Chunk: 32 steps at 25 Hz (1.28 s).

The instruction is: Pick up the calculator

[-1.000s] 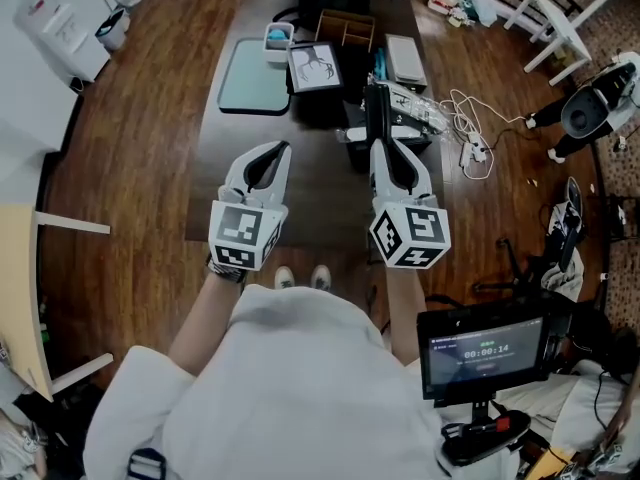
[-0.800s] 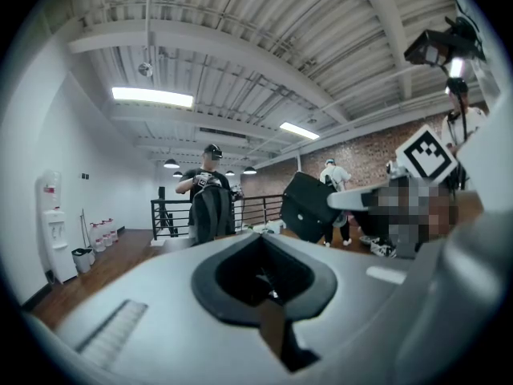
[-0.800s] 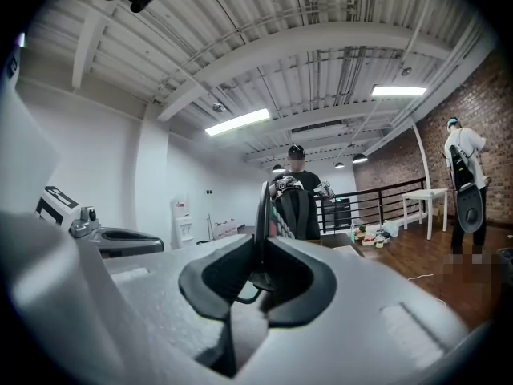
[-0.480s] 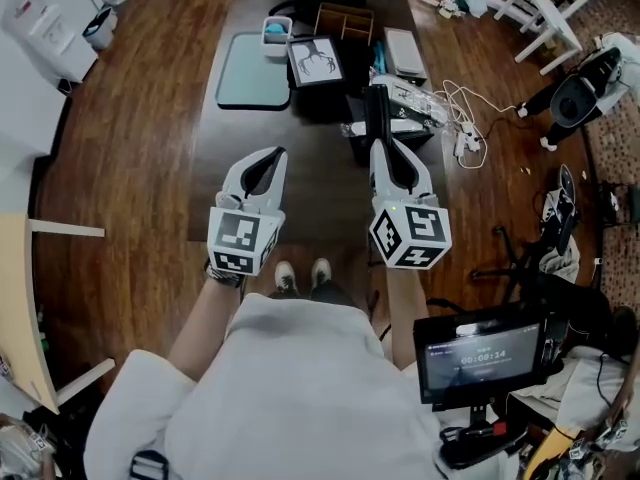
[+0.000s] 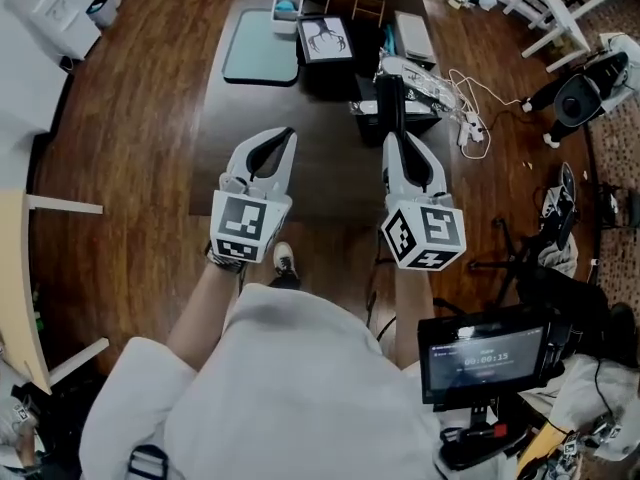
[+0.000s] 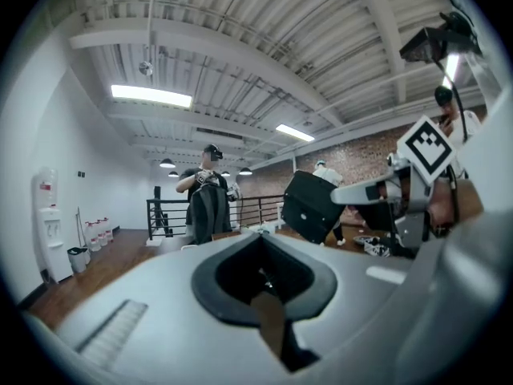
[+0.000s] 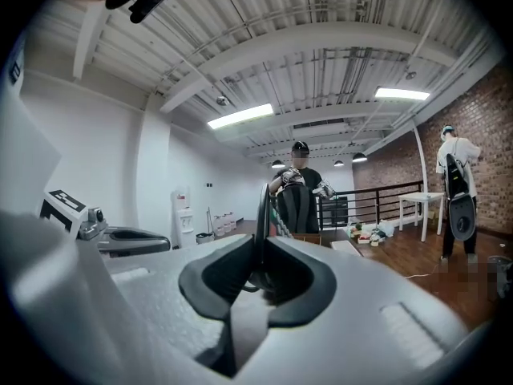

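In the head view a flat grey slab, perhaps the calculator, lies at the far right of the dark table, too small to read. My right gripper is held over the table's near right part, well short of the slab. Its dark fingers are pressed together into one thin blade, with nothing seen between them. My left gripper hovers over the near left part of the table. Its fingers do not show clearly in either view. Both grippers tilt upward, toward the ceiling.
A teal tray, a framed drawing and a wooden box sit at the table's far end. A dark case with white cables lies just beyond the right gripper. A monitor stands at the lower right. People stand in the background.
Both grippers have drifted slightly right and down in the head view while the table slid upward. Their jaws look unchanged.
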{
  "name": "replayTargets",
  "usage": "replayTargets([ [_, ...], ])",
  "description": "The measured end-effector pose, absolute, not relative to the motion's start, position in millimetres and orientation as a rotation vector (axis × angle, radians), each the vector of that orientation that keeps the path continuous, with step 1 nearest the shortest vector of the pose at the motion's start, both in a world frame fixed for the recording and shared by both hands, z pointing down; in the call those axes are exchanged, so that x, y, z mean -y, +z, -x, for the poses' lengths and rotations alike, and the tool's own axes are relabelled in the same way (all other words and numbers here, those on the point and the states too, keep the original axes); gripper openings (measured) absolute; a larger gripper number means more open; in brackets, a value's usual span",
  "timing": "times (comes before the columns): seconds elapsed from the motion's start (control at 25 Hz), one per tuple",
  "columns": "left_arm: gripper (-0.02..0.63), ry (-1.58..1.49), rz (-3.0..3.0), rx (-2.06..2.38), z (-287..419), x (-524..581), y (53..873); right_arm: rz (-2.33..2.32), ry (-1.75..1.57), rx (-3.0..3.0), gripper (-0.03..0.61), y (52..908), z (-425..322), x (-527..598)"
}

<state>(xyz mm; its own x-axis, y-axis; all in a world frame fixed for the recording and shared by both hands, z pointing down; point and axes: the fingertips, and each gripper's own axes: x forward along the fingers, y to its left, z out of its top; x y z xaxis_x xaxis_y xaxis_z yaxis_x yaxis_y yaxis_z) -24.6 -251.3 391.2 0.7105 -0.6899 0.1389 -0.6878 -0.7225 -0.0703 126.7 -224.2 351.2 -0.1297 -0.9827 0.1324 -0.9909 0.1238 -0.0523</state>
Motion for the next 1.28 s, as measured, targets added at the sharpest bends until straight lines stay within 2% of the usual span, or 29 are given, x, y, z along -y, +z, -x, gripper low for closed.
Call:
replayTargets([
  [0.44,0.005,-0.202,2.805,-1.173,13,131,366,-2.018,0.055,2.414,0.049,315,-130,108],
  [1.0,-0.009,-0.179,2.783,-1.184,16,-74,373,-2.0,0.083,2.453,0.049,316,-133,-89],
  [1.28,-0.009,-0.142,2.745,-1.219,38,-107,353,-1.981,0.058,2.5,0.049,300,-112,-133],
])
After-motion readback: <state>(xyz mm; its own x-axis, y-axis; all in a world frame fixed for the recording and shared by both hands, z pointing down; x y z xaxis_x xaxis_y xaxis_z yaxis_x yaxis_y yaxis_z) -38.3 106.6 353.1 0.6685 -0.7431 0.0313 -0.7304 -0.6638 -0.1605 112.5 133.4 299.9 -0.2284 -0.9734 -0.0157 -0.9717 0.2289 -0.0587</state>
